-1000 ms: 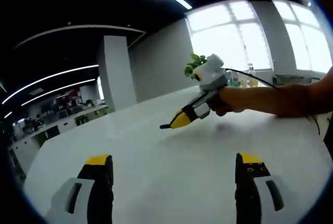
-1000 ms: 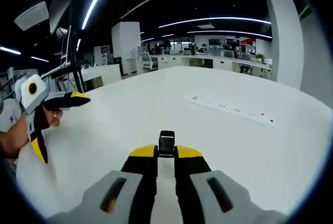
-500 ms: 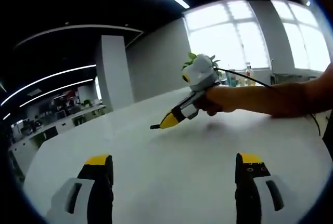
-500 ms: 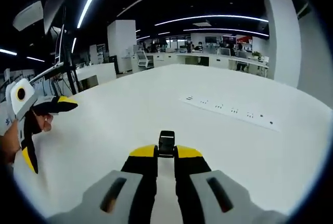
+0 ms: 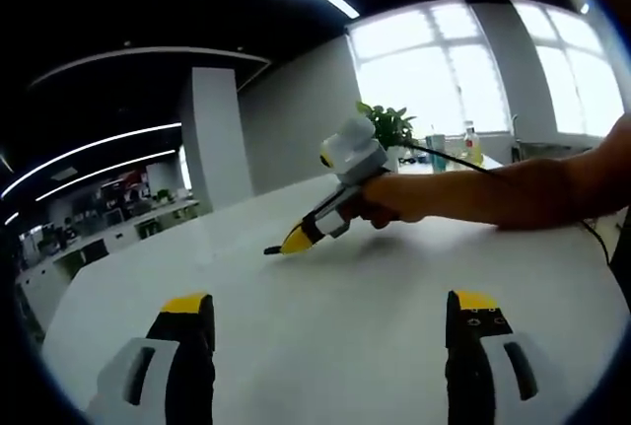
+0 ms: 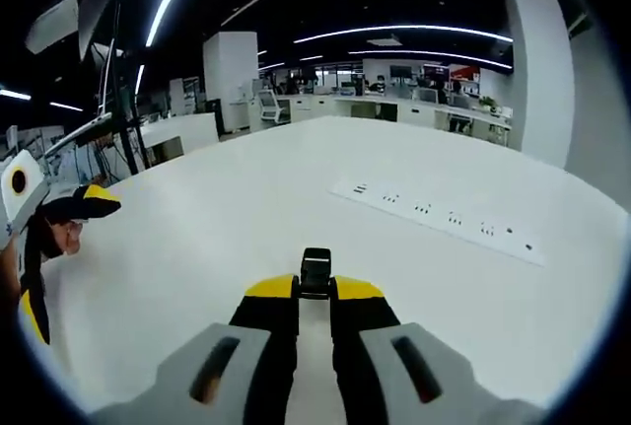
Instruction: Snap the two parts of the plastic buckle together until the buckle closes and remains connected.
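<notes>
A broad white table [image 6: 246,198] carries a long white power strip [image 6: 434,216] near its far right edge. Beyond stand a white pillar [image 5: 214,139], rows of desks [image 6: 394,109] and strip lights [image 6: 394,33] on a dark ceiling. Bright windows [image 5: 473,60] back a green plant [image 5: 391,125] and bottles [image 5: 471,145].

Two grippers: left gripper [image 5: 330,346], right gripper [image 6: 315,292]; one black buckle piece [image 6: 315,273]; one white table [image 6: 296,198]; one potted plant [image 5: 389,124].
</notes>
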Motion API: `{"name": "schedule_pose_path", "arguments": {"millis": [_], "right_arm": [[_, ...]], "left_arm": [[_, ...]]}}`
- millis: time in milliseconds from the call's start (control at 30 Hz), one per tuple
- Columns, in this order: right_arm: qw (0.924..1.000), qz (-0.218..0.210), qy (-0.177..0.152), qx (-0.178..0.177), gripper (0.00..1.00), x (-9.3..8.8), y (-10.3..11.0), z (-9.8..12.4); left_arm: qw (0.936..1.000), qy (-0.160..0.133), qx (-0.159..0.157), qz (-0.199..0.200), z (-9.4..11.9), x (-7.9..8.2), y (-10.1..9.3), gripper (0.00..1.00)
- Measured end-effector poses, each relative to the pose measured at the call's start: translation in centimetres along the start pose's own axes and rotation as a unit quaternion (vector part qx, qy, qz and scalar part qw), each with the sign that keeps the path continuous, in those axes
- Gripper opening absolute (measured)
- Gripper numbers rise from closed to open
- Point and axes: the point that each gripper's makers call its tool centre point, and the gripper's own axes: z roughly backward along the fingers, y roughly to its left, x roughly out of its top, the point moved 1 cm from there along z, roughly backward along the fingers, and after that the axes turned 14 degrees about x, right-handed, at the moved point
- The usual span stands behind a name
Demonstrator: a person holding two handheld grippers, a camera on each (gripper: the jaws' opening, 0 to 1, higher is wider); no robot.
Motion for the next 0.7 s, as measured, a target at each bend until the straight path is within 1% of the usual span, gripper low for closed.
{"name": "schedule_pose_path", "arguments": {"millis": [100, 133, 167, 267, 367, 400, 500, 567, 600, 700], "right_arm": [[1.0000, 0.004, 0.005, -0.002, 0.10, 0.0, 0.2, -0.8], [1.0000, 0.004, 0.008, -0.002, 0.10, 0.0, 0.1, -0.9], [1.0000, 0.005, 0.004, -0.002, 0.10, 0.2, 0.3, -1.0], [1.0000, 0.002, 0.003, -0.002, 0.10, 0.3, 0.8, -1.1], [1.0000, 0.000, 0.007, -0.004, 0.10, 0.3, 0.1, -1.4], [0.9999, 0.003, 0.010, -0.007, 0.10, 0.2, -0.5, -1.6], [0.9999, 0.002, 0.016, -0.004, 0.10, -0.2, -0.4, -1.5], [0.9998, 0.002, 0.022, 0.001, 0.10, -0.6, 0.0, -1.6], [0.9997, 0.002, 0.023, 0.000, 0.10, -0.7, -0.3, -1.8], [0.9995, 0.000, 0.029, 0.008, 0.10, -0.7, -0.1, -1.7]], "left_arm": [[1.0000, 0.001, 0.001, 0.002, -0.1, -0.1, 0.1, 0.99], [1.0000, 0.002, 0.001, 0.003, -0.2, -0.1, 0.5, 0.99], [1.0000, 0.002, -0.001, 0.005, -0.3, -0.1, 1.0, 0.99], [1.0000, 0.002, -0.001, 0.006, -0.5, -0.1, 1.2, 0.99], [1.0000, 0.002, -0.002, 0.008, -0.4, -0.1, 0.8, 0.99], [1.0000, 0.002, -0.002, 0.009, -0.4, -0.1, 0.8, 0.99], [0.9999, 0.004, -0.003, 0.010, -0.5, -0.1, 0.7, 0.99], [0.9999, 0.006, -0.002, 0.009, -0.5, -0.2, 0.6, 0.99], [1.0000, 0.007, -0.002, 0.007, -0.5, -0.3, 0.6, 0.99], [0.9999, 0.009, 0.001, 0.004, -0.5, -0.4, 0.6, 0.99]]}}
